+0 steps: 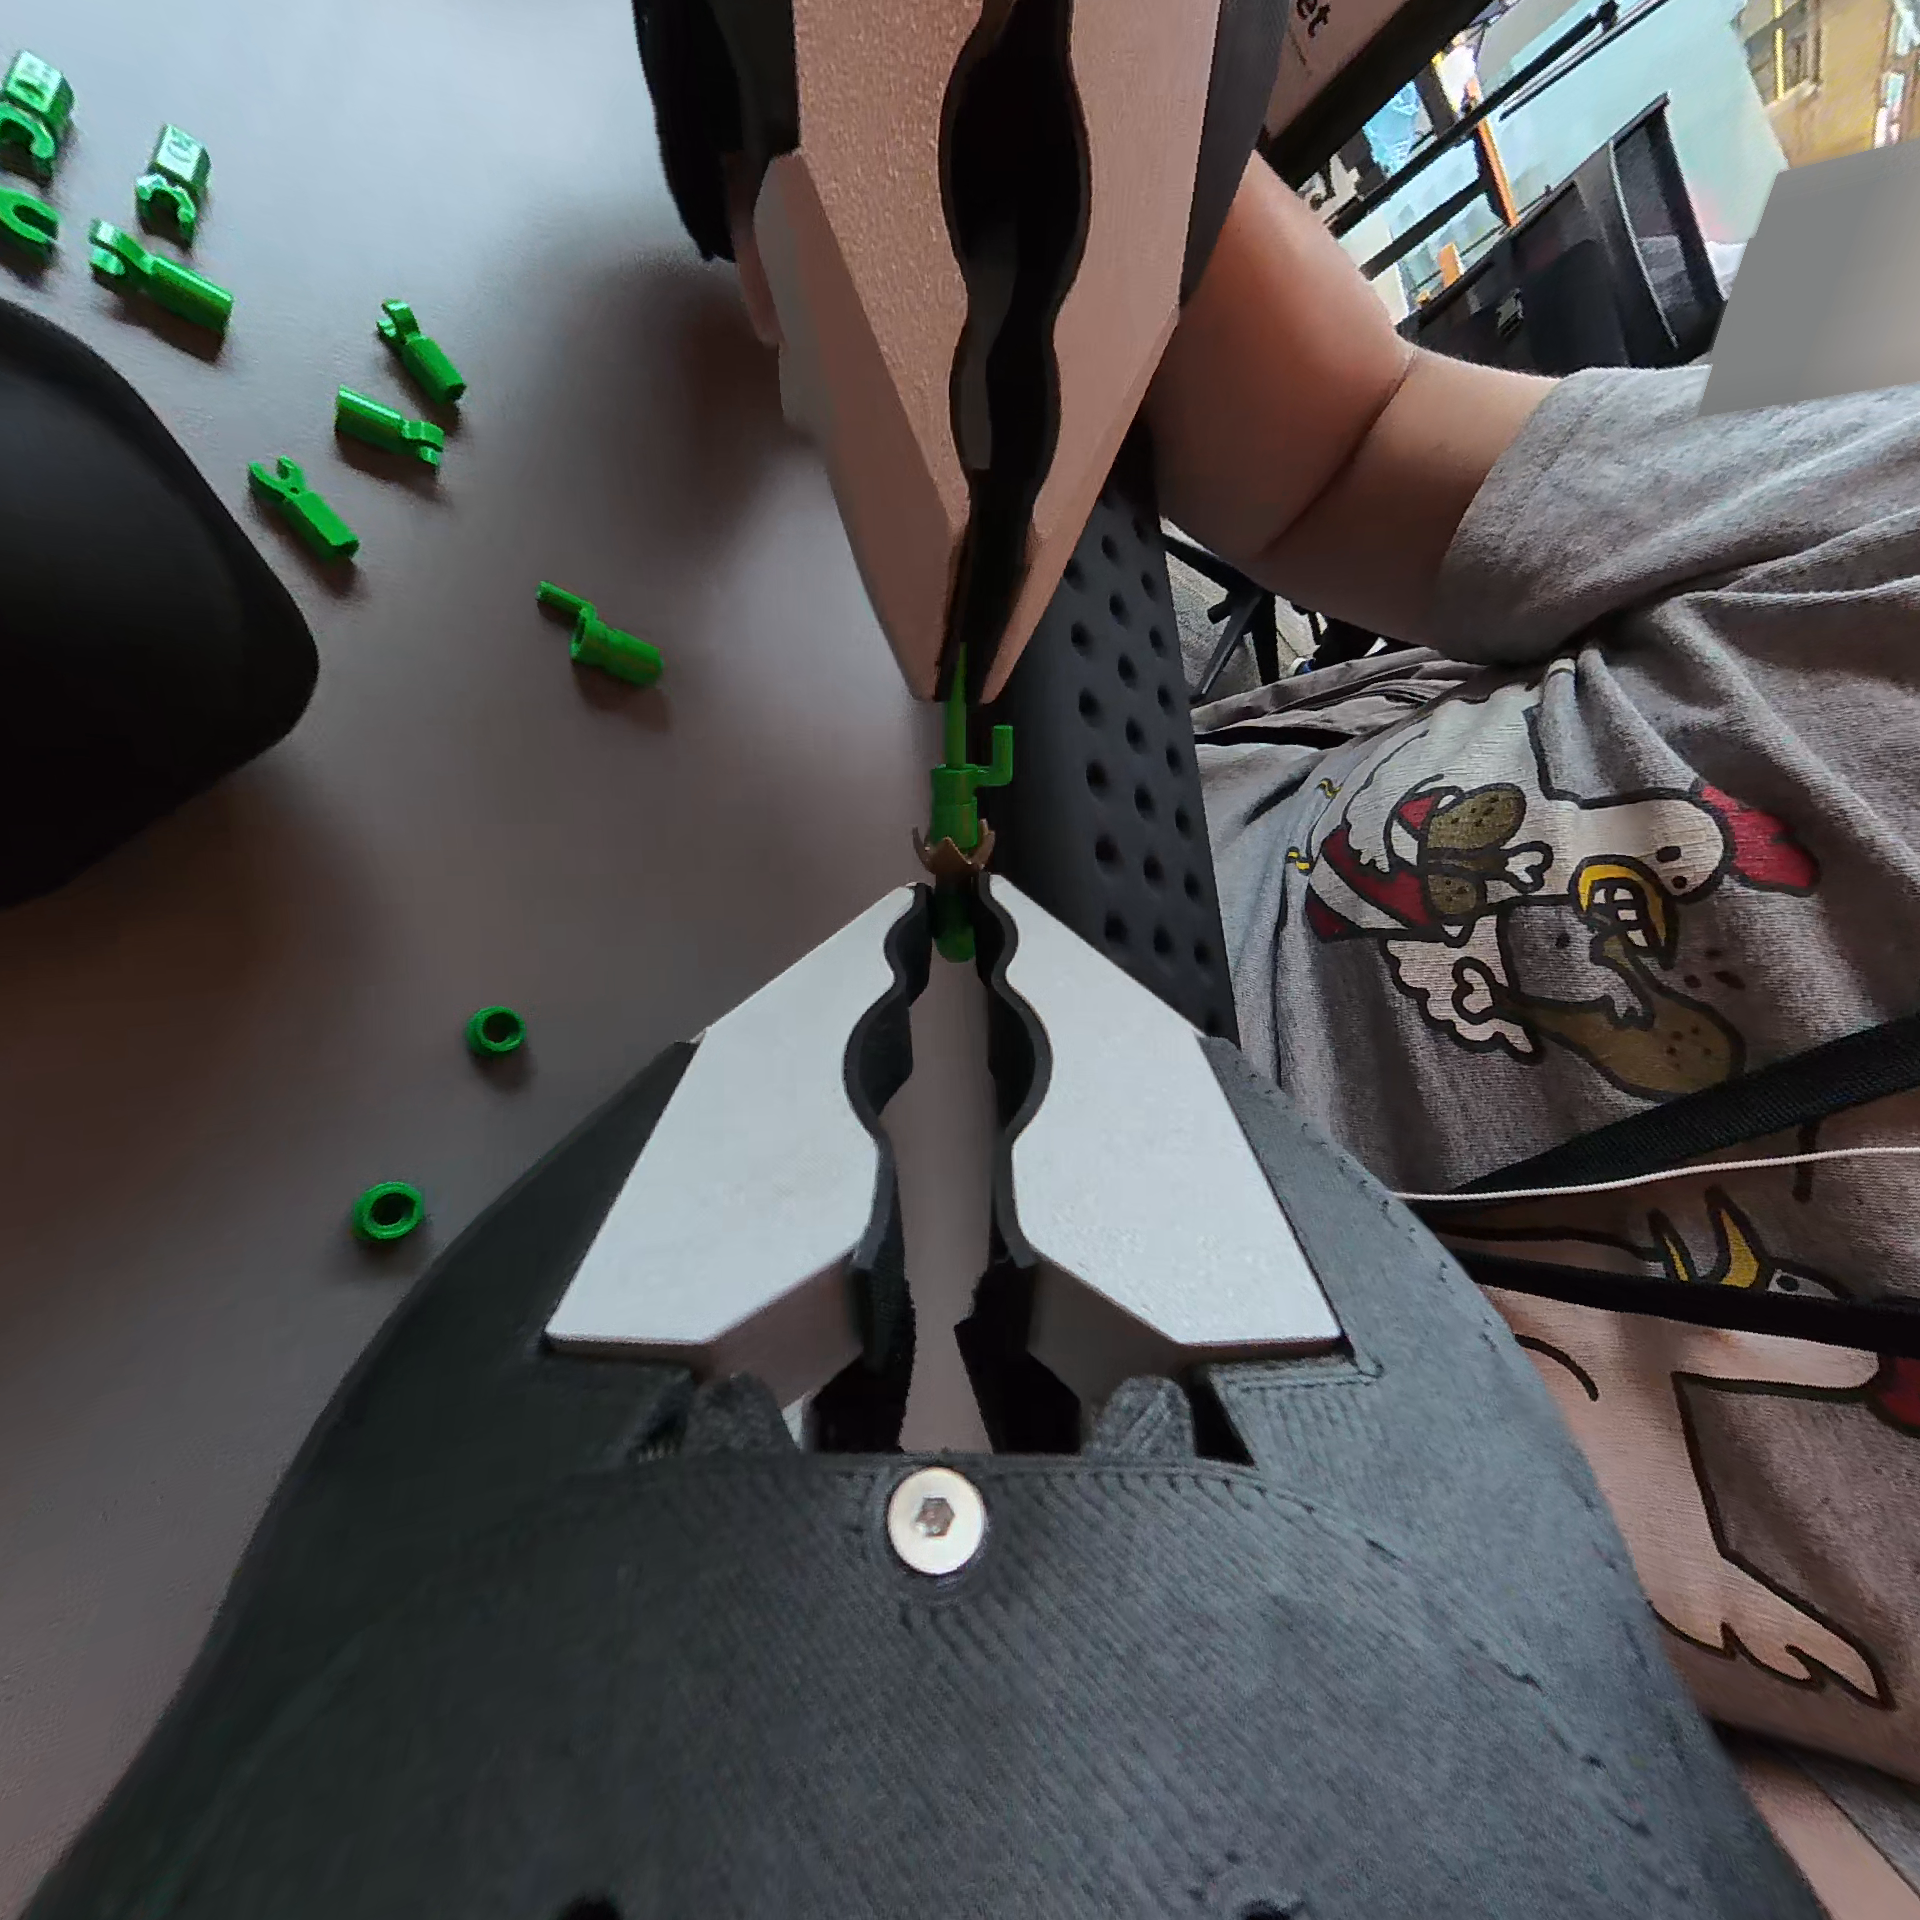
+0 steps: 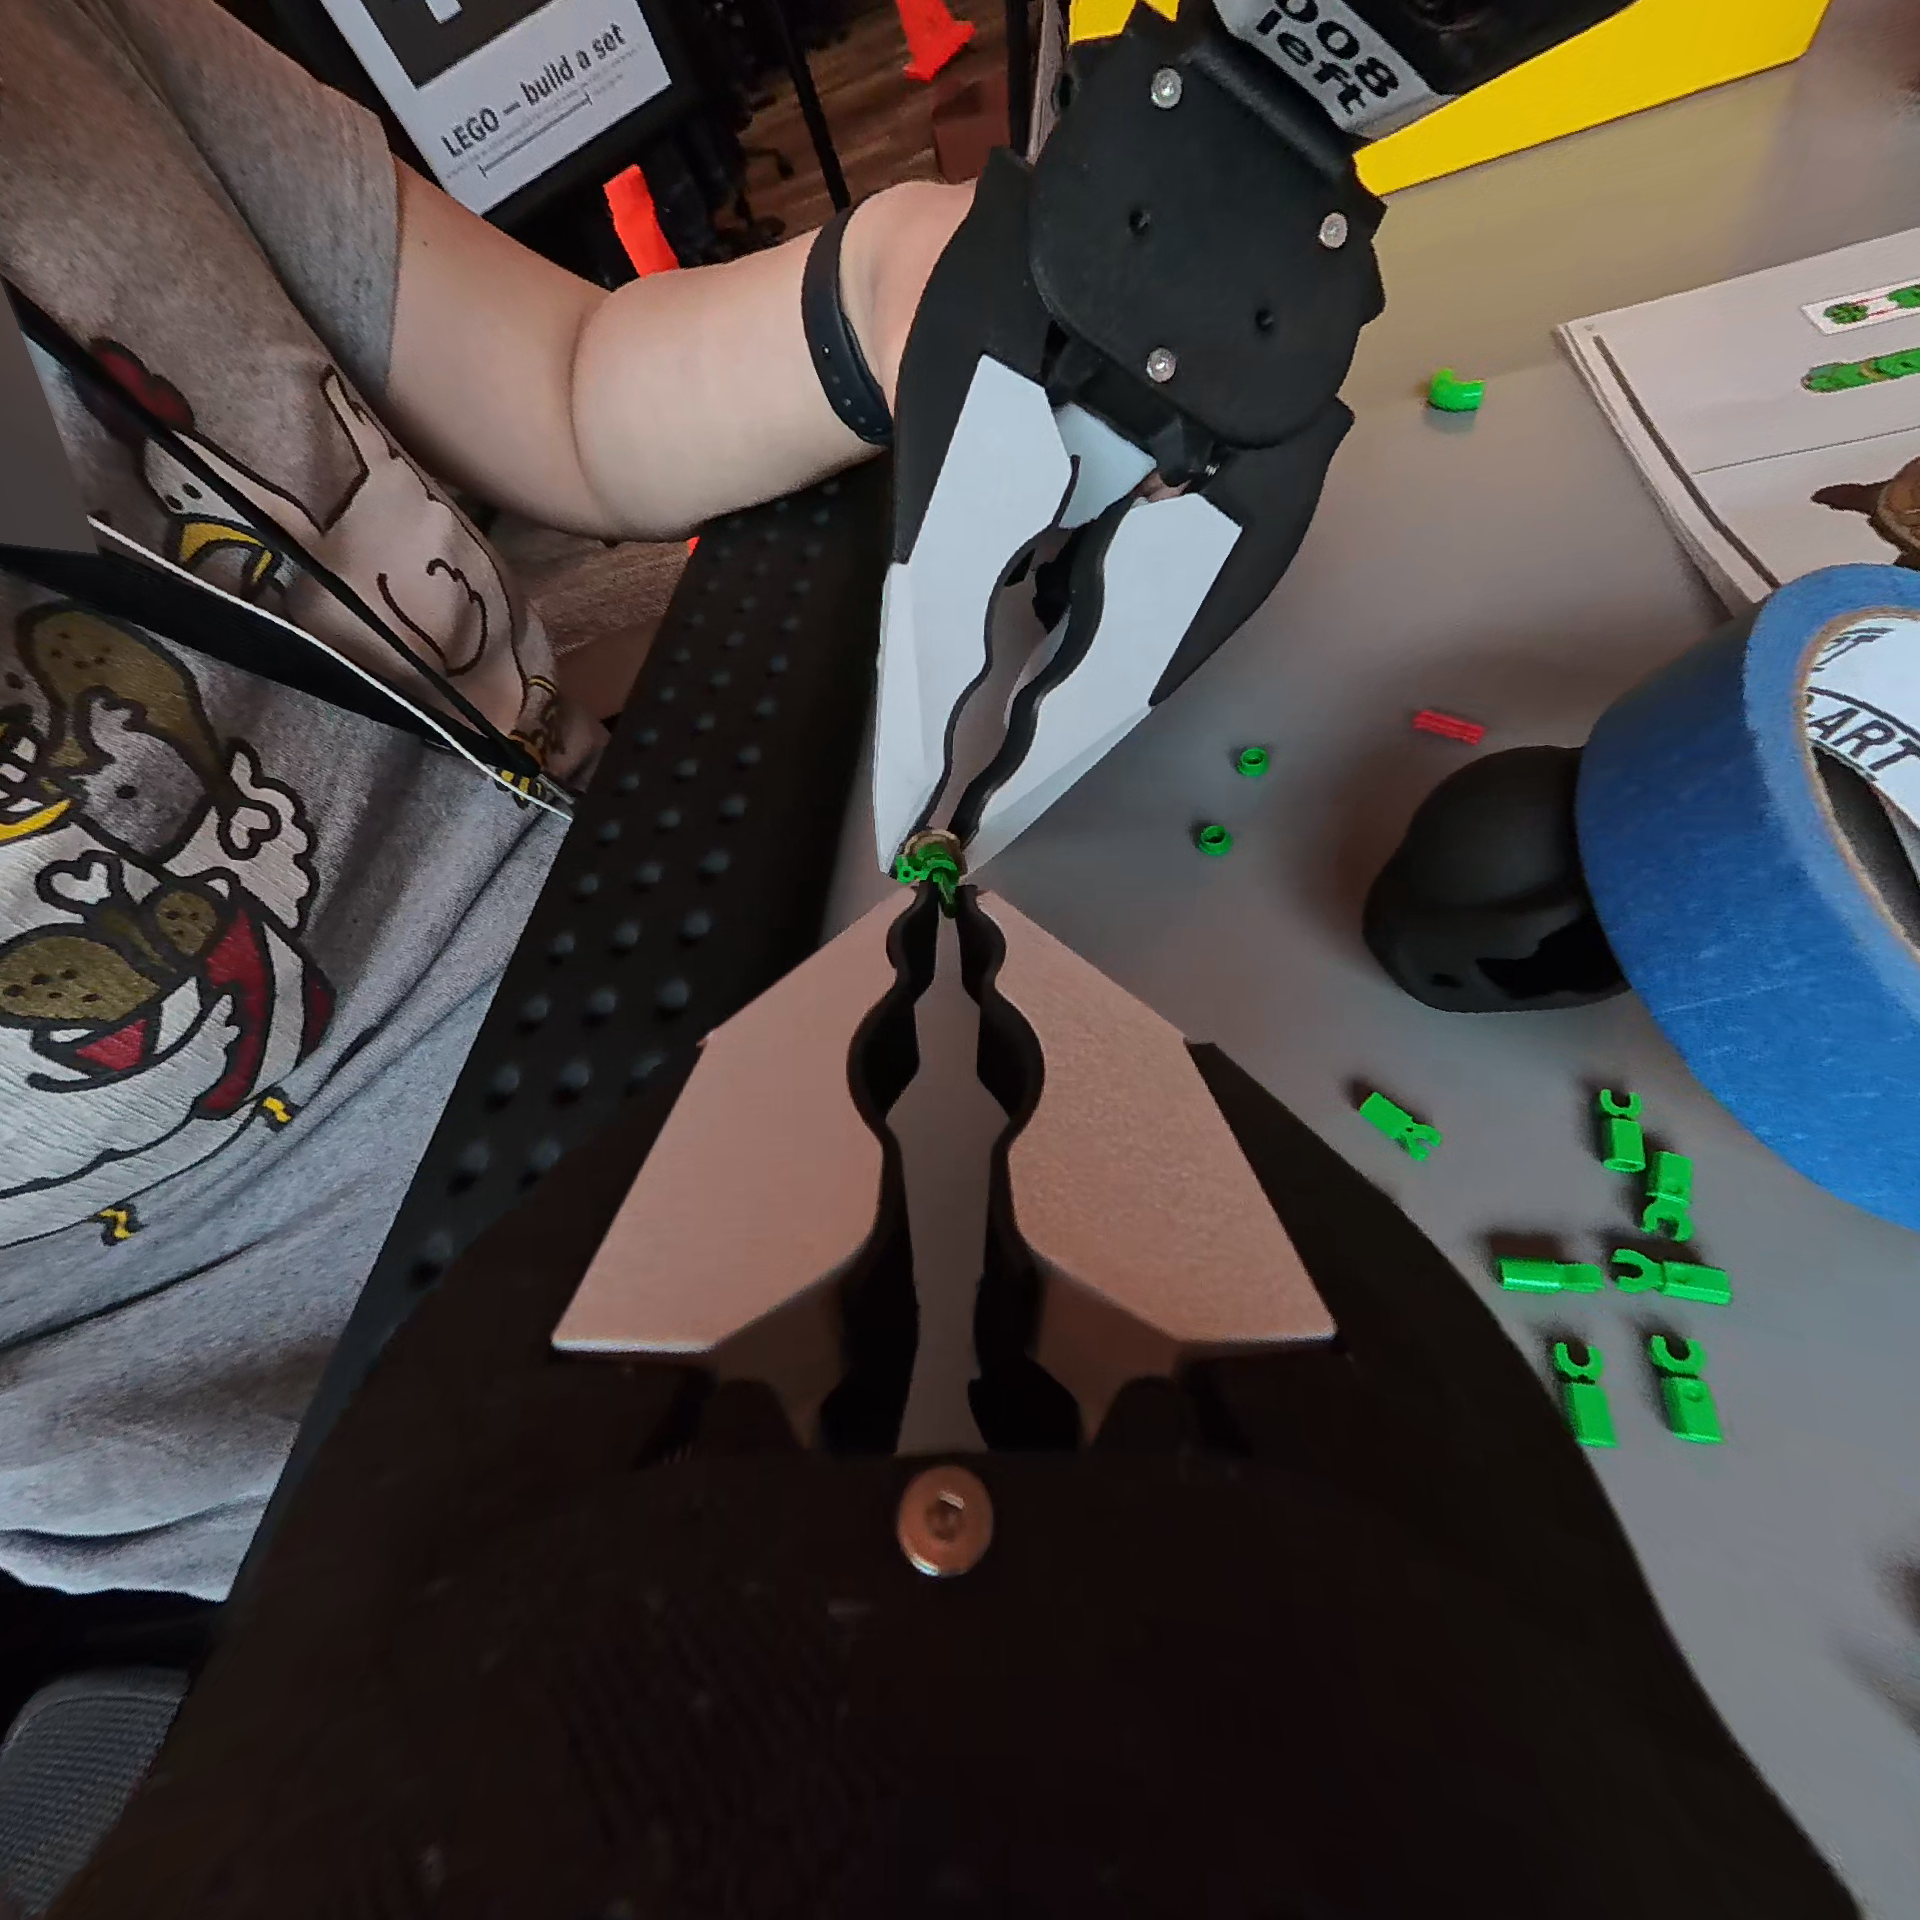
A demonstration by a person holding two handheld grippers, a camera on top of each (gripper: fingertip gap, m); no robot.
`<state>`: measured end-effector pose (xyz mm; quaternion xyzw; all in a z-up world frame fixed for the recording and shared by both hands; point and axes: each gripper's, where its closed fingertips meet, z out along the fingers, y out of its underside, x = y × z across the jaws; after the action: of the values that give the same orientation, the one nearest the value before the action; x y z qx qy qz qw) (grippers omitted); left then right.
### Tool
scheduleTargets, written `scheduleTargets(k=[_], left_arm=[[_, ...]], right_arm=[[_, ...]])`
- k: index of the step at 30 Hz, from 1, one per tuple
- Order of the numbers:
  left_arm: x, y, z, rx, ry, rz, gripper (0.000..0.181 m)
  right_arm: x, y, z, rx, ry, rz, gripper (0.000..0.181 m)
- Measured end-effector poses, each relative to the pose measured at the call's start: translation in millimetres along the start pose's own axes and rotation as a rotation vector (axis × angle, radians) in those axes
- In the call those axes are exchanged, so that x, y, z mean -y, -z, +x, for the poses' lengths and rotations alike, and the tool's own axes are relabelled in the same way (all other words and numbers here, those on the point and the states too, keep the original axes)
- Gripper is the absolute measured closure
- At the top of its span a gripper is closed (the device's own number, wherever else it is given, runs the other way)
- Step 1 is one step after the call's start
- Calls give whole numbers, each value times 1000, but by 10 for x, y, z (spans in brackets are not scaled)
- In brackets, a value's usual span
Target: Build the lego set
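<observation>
A small green lego stem assembly [image 1: 954, 800] with a brown crown-shaped piece [image 1: 948, 854] is held in the air between both grippers. My left gripper [image 1: 951, 902], with grey fingers, is shut on its lower green end. My right gripper [image 1: 961, 681], with pinkish fingers, comes in from the top and is shut on its thin upper stem. In the right wrist view the right gripper [image 2: 940, 909] and left gripper [image 2: 928, 844] meet tip to tip on the assembly [image 2: 925, 864]. Several loose green clip pieces [image 1: 312, 509] [image 2: 1621, 1278] lie on the grey table [image 1: 623, 883].
Two green rings [image 1: 495, 1031] [image 2: 1210, 837] lie near the grippers. A black helmet-shaped part [image 2: 1486, 883], a blue tape roll [image 2: 1714, 935], a red piece [image 2: 1447, 725] and an instruction booklet [image 2: 1714, 436] are at the right. A black perforated strip [image 2: 665, 831] edges the table beside a person's torso.
</observation>
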<state>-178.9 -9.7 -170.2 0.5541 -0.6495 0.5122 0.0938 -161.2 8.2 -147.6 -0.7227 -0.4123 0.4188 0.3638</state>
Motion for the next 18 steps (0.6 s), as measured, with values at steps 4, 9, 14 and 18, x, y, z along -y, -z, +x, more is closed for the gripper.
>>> scheduleTargets(k=[4,9,14,18], left_arm=[[69,18,36,-26,-6,43,176],[118,105,43,-47,25,82,176],[109,236,-20,-9,30,95,176],[90,259,-67,0,53,94,176]], right_arm=[[68,49,-22,23,-36,44,181],[123,140,55,-41,-16,83,171],[-176,275,341,-264,159,-102,158],[-392,229,460,-301,283,-290,161]])
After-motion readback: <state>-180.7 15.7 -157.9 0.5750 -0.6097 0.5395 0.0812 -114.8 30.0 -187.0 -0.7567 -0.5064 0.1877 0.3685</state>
